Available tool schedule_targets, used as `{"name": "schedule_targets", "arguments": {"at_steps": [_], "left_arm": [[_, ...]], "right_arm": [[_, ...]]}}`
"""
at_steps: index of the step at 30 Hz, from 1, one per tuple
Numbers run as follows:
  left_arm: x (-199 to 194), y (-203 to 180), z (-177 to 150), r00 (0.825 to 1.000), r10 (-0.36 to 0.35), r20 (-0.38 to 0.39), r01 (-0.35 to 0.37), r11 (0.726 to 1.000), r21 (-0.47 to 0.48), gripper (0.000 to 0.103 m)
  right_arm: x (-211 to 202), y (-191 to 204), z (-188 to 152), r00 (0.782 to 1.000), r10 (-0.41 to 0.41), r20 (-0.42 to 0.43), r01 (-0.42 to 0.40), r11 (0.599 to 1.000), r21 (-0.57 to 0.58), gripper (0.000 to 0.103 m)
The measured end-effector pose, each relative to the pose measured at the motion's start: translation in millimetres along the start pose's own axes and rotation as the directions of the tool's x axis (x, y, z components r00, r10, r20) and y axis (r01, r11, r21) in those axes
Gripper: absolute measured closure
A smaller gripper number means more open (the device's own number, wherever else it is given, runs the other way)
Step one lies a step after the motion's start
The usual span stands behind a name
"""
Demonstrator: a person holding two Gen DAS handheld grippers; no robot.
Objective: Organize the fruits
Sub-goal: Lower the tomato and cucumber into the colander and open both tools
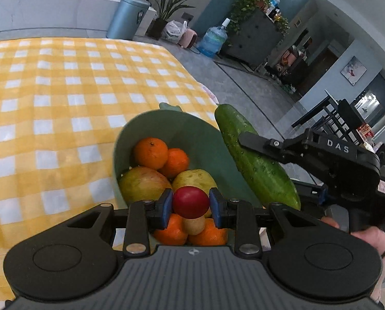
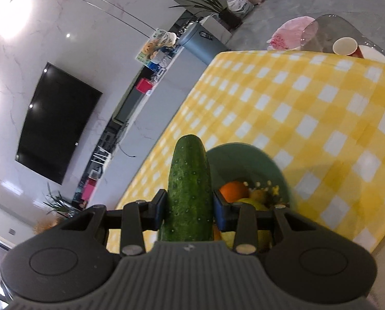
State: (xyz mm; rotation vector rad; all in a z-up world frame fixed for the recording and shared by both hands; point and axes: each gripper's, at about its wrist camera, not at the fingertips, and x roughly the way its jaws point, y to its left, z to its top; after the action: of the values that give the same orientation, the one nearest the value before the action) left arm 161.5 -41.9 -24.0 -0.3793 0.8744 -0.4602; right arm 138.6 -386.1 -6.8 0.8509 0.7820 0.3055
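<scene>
The left tool (image 1: 191, 204) is clenched on a small red fruit (image 1: 190, 202), its blue pads pressing the two sides just above the green bowl (image 1: 151, 124). The fruit looks smooth, round and light, likely to roll or bruise, so a gentle hold across its widest part suits it. The right tool (image 2: 188, 208) grasps a cucumber (image 2: 188, 180) partway along its length; it seems stiff, bumpy-skinned and heavier, and a long free end could lever it loose. The bowl sits on the yellow checked surface (image 1: 50, 103), near its edge, holding oranges (image 1: 150, 153) and yellow-green fruits (image 1: 143, 184). Both tool bodies hide the bowl's near rim and lower fruit, and the cucumber's rear end is cut off in the right wrist view.
</scene>
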Motion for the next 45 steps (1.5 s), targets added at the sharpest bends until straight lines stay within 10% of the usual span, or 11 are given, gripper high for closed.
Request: {"name": "schedule_targets", "arguments": {"at_steps": [17,25,29,32,39,45], "left_arm": [[-16.1,-3.1,-15.4,0.996,0.023,0.081,-0.029,0.997,0.07,0.053],[-30.9,9.4,-27.2,0.993,-0.04,0.116,0.034,0.998,0.054,0.05],[-35.8,10.6,-26.4,0.991,-0.04,0.126,0.034,0.998,0.043,0.046],[-39.3,8.0,-25.7,0.992,0.008,0.125,-0.013,0.999,0.042,0.04],[-66.6,1.8,-21.0,0.985,0.054,0.162,-0.051,0.998,-0.024,0.03],[-93.2,-13.2,-17.7,0.968,0.16,0.192,-0.151,0.987,-0.057,0.023]], "right_arm": [[27.1,4.4,-7.7,0.978,-0.208,-0.018,0.203,0.966,-0.161,0.068],[37.0,30.7,-20.8,0.93,-0.35,0.111,0.365,0.855,-0.369,0.067],[35.6,40.6,-25.8,0.924,-0.345,0.163,0.382,0.817,-0.433,0.055],[32.0,46.3,-25.9,0.906,-0.363,0.216,0.422,0.801,-0.424,0.027],[4.7,45.1,-12.0,0.971,-0.178,0.161,0.215,0.941,-0.261,0.018],[-4.2,72.2,-20.8,0.966,-0.222,0.133,0.254,0.909,-0.329,0.009]]}}
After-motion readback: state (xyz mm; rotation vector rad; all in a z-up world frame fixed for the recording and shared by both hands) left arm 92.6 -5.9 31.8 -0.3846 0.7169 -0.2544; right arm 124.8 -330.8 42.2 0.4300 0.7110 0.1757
